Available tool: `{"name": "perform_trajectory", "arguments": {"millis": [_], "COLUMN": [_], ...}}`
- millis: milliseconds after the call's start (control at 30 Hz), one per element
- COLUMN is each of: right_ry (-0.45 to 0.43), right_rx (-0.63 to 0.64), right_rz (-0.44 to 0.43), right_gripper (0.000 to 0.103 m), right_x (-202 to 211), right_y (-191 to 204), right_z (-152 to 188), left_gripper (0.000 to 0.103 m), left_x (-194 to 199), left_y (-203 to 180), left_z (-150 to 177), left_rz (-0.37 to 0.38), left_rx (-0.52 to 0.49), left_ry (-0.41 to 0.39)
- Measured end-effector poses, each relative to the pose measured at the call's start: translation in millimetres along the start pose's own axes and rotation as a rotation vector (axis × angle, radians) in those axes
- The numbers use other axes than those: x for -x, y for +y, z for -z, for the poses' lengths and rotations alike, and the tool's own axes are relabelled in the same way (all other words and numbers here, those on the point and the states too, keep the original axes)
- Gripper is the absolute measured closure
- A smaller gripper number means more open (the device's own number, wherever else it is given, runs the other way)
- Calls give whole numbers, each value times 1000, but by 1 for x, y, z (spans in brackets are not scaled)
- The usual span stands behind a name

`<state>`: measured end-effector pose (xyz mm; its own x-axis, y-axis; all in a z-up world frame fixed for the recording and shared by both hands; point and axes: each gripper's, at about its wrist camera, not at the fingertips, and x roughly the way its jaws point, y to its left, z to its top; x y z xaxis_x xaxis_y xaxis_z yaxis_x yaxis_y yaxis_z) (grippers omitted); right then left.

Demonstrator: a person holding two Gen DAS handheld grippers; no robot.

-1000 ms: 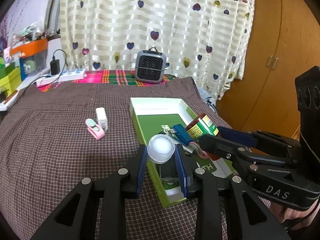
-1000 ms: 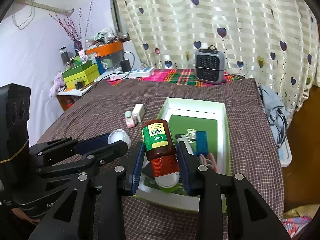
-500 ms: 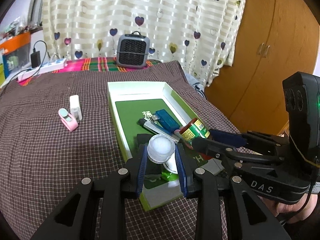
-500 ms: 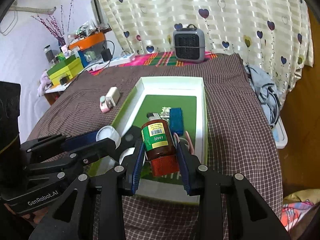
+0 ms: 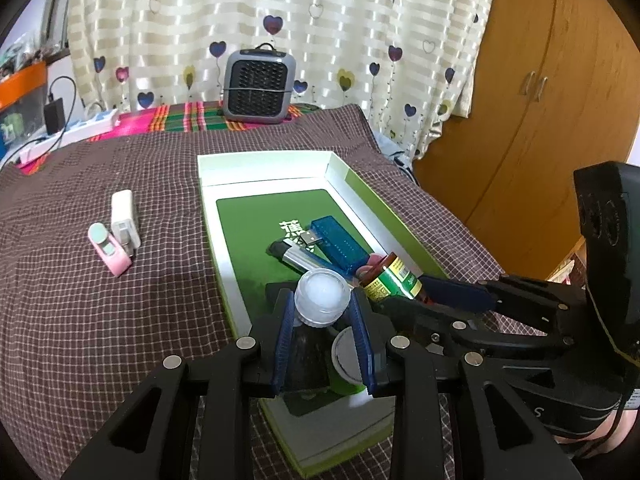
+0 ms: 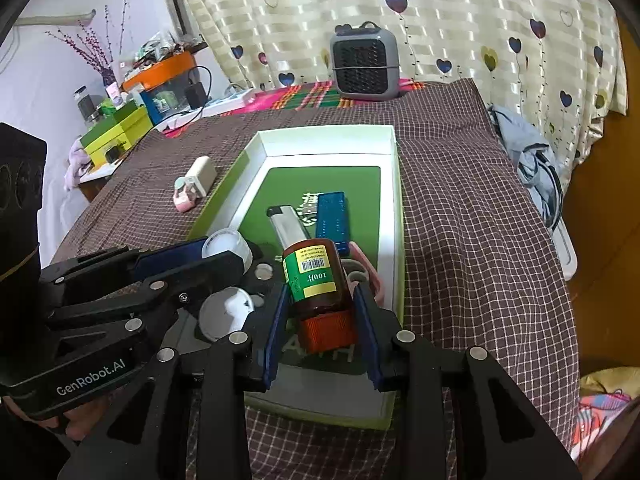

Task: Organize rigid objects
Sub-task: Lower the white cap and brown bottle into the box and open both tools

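Left hand-held gripper [image 5: 322,316] clamps a round translucent white plastic jar [image 5: 322,297]; right hand-held gripper [image 6: 320,322] clamps a brown, green-labelled, orange-capped bottle [image 6: 318,282], both over the shallow green-lined cardboard box [image 6: 394,184].

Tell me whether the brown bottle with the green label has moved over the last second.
Yes. The brown bottle with the green label, gripped in the right tool, has travelled forward over the green-and-white box, nearer the blue USB stick.

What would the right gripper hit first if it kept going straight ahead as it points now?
Probably the silver lighter lying in the green box, just beyond the brown bottle the right gripper holds; depth is hard to judge.
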<state>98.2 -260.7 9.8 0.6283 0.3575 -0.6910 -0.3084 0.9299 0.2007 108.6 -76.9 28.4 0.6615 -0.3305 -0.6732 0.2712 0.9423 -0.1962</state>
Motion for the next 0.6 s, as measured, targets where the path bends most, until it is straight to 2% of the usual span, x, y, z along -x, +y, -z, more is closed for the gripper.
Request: {"name": "perform_trajectory", "arguments": {"millis": [267, 600], "right_ry": [-3, -24], "right_rx": [2, 20], "right_rz": [7, 6], "right_gripper": [68, 66], "right_x": [-4, 2], "right_y": [-3, 5], "right_z": [-5, -5], "left_gripper": [75, 75], "left_x": [-12, -4], "left_y": [7, 9], "left_z": [-9, -7], "left_rz": [-1, 11], "left_rx": [25, 36], "left_ry": [-2, -16]}}
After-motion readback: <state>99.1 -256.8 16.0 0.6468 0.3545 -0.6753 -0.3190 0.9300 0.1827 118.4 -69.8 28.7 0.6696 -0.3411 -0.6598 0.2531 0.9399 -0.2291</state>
